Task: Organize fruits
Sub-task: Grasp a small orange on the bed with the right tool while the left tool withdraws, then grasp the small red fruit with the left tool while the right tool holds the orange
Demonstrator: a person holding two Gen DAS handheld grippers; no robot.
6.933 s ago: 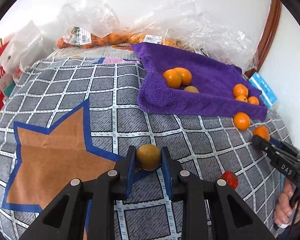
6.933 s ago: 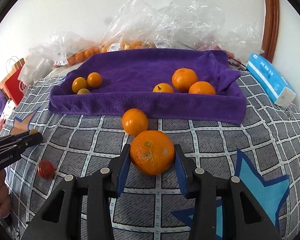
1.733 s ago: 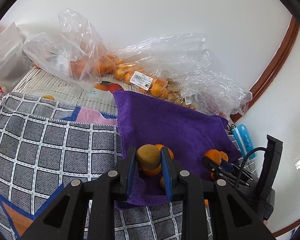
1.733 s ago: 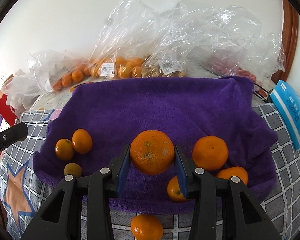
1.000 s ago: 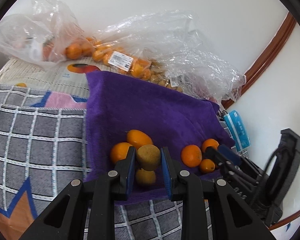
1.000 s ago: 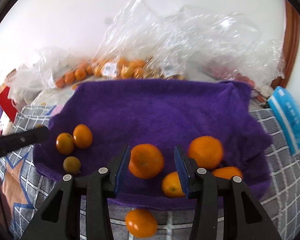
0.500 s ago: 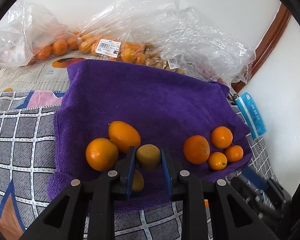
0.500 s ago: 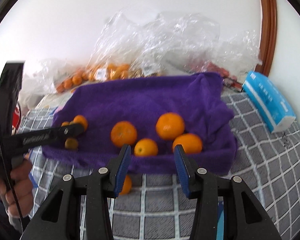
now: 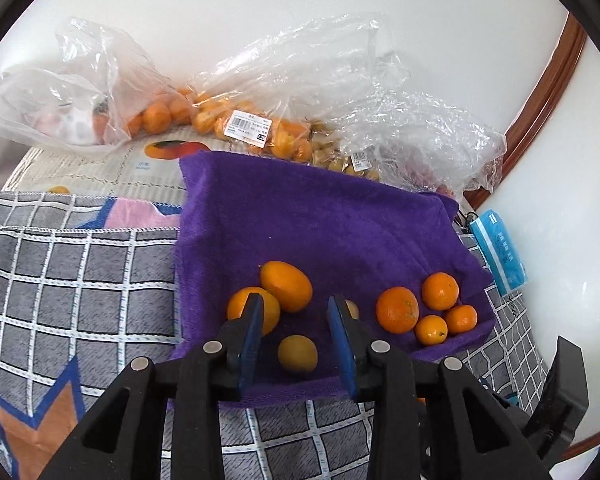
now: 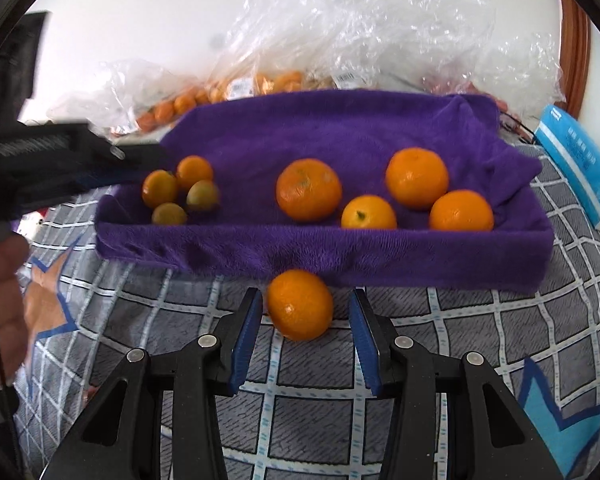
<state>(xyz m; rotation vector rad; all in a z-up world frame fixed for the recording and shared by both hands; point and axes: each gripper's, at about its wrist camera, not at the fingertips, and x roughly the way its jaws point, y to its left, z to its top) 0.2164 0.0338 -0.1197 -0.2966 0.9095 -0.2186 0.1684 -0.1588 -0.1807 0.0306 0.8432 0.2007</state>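
Grey checked cloth [image 10: 480, 344] with blue and brown star shapes covers the surface under both grippers. At the right gripper [image 10: 304, 330] the jaws stand wide on either side of a loose orange [image 10: 300, 304], which sits on the checked cloth just in front of the near fold of the purple towel [image 10: 340, 128]; neither pad touches it. Beyond that fold, four larger oranges [image 10: 309, 189] lie together on the right part of the towel, and a cluster of small fruits [image 10: 180, 192] sits at its left end. The left gripper [image 9: 296, 334] hangs over the near edge of the purple towel [image 9: 320, 220] with its jaws wide and holding nothing. A small yellowish fruit [image 9: 297, 353] lies on the towel between the jaws, two orange fruits [image 9: 286, 286] just beyond the left jaw, another small one partly hidden behind the right jaw. Farther right on the towel are the four oranges [image 9: 397, 309]. At the far side, against the white wall, clear plastic bags of fruit [image 9: 236, 120] are piled up. A blue tissue pack [image 9: 498, 252] lies right of the towel.
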